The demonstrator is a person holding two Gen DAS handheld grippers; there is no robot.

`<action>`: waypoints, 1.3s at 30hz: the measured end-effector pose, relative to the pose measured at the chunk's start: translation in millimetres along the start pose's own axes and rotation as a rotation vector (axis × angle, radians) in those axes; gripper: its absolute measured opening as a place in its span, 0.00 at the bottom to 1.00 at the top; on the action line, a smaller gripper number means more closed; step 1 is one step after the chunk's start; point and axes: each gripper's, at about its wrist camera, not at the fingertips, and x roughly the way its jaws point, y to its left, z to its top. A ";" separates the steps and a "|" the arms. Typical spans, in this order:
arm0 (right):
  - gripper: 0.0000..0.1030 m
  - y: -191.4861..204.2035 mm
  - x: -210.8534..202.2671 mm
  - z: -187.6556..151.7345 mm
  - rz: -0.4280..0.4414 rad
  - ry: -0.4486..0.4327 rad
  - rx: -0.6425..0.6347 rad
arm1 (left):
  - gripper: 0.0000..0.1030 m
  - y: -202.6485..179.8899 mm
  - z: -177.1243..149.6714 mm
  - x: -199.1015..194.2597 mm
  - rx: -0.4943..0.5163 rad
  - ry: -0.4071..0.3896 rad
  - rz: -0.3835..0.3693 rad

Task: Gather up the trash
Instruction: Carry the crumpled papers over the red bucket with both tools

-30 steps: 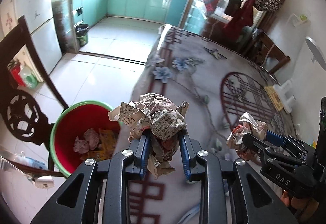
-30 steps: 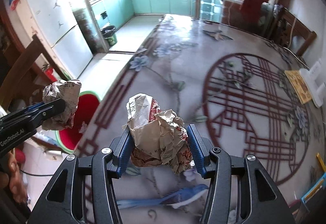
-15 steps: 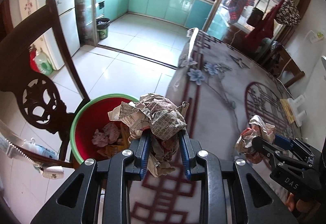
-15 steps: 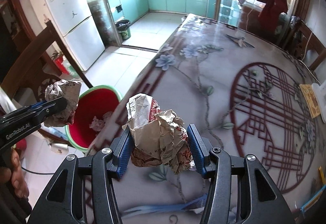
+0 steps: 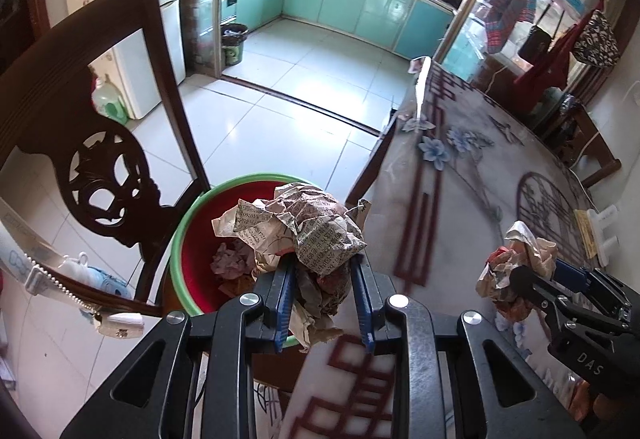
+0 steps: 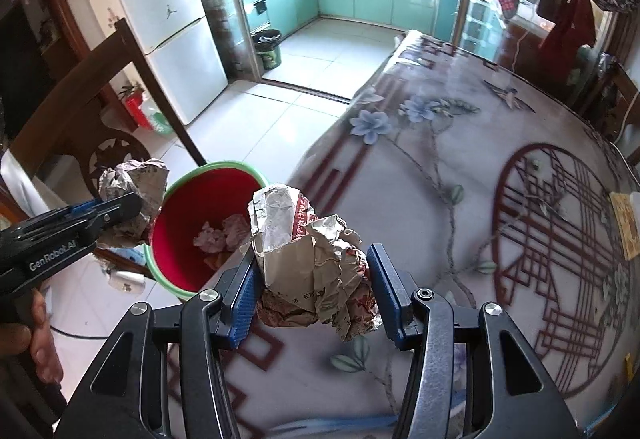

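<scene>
My left gripper (image 5: pixel 322 271) is shut on a crumpled newspaper ball (image 5: pixel 308 227), which hangs above the near rim of a red bin with a green rim (image 5: pixel 196 235). Crumpled paper lies in the bin's bottom. My right gripper (image 6: pixel 314 281) is shut on a crumpled brown and red paper wad (image 6: pixel 316 259), held over the table's edge beside the red bin (image 6: pixel 192 215). In the right wrist view the left gripper (image 6: pixel 138 205) shows at the left, holding the newspaper ball (image 6: pixel 134 185) over the bin's left rim. The right gripper (image 5: pixel 516 279) and its wad (image 5: pixel 520 259) appear at the right of the left wrist view.
A dark carved wooden chair (image 5: pixel 100 175) stands close to the left of the bin. The table (image 6: pixel 460 159) has a flowered glossy cover, and its edge runs next to the bin. A white fridge (image 6: pixel 160 15), a small dark bin (image 6: pixel 268 47) and the tiled kitchen floor lie beyond.
Both grippers have moved left off the table toward the bin, still holding their paper. The left one's ball now hangs over the bin's rim.
</scene>
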 end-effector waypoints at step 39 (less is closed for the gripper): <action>0.48 54.2 59.5 31.6 0.127 0.024 -0.118 | 0.24 50.9 5.8 88.2 -0.062 0.163 0.133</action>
